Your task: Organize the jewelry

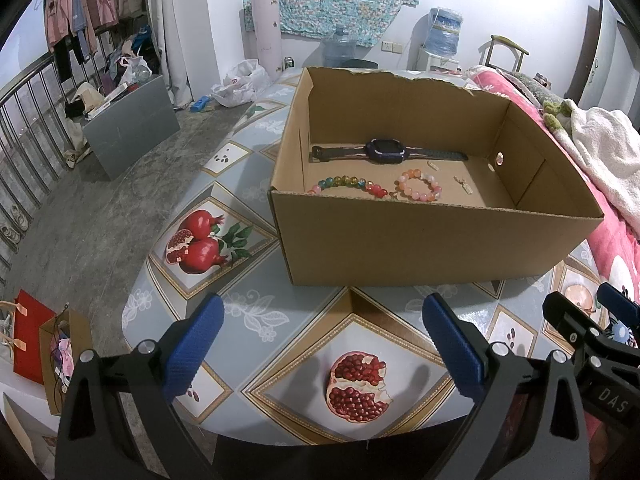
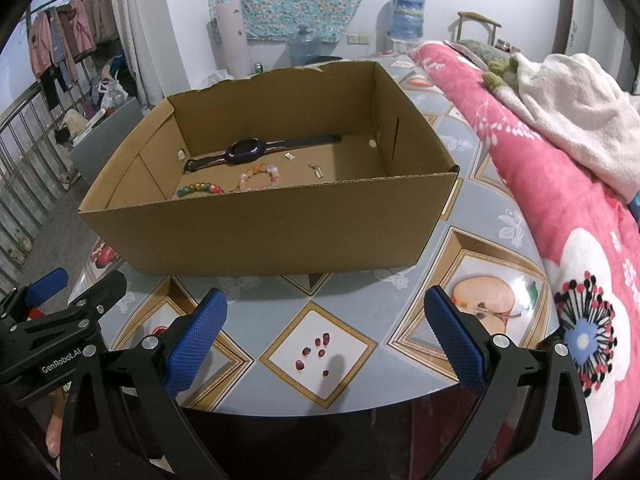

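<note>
An open cardboard box (image 1: 432, 240) (image 2: 264, 232) stands on the round table. Inside lie a dark purple watch (image 1: 384, 151) (image 2: 245, 151), a multicoloured bead bracelet (image 1: 348, 185) (image 2: 200, 189), a pink bead bracelet (image 1: 420, 186) (image 2: 260, 178), a small gold pendant (image 1: 463, 184) (image 2: 317, 169) and a tiny pale piece (image 1: 432, 165) (image 2: 289, 156). My left gripper (image 1: 324, 320) is open and empty, in front of the box. My right gripper (image 2: 326, 314) is open and empty too, beside the left one (image 2: 60, 308). The right gripper shows in the left wrist view (image 1: 592, 320).
The table (image 1: 248, 304) (image 2: 472, 216) has a fruit-print cover. A pink floral quilt (image 2: 560, 208) (image 1: 616, 248) with a white towel (image 2: 568, 104) lies to the right. Grey box (image 1: 132, 128), bags and railing stand on the floor at left.
</note>
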Demonstrator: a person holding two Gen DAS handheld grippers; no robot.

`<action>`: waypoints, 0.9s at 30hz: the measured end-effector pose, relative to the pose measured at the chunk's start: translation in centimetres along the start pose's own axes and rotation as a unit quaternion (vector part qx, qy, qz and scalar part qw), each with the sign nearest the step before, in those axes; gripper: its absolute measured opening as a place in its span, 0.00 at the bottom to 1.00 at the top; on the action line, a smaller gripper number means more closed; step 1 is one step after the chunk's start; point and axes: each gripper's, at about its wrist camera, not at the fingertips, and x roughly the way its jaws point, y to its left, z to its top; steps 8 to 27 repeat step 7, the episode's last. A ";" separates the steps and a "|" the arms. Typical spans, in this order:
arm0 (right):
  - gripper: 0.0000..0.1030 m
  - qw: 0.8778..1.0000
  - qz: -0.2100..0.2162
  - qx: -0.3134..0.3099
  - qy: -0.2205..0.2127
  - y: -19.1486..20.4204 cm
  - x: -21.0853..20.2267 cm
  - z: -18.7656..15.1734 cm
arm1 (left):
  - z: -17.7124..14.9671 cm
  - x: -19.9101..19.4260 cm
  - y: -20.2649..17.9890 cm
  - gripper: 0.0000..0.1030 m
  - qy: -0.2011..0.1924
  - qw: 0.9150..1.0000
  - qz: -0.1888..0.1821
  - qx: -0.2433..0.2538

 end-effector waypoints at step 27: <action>0.92 1.000 0.001 0.000 0.000 0.0 0.0 0.0 | 0.0 0.0 0.0 0.95 0.000 1.000 0.000 -0.001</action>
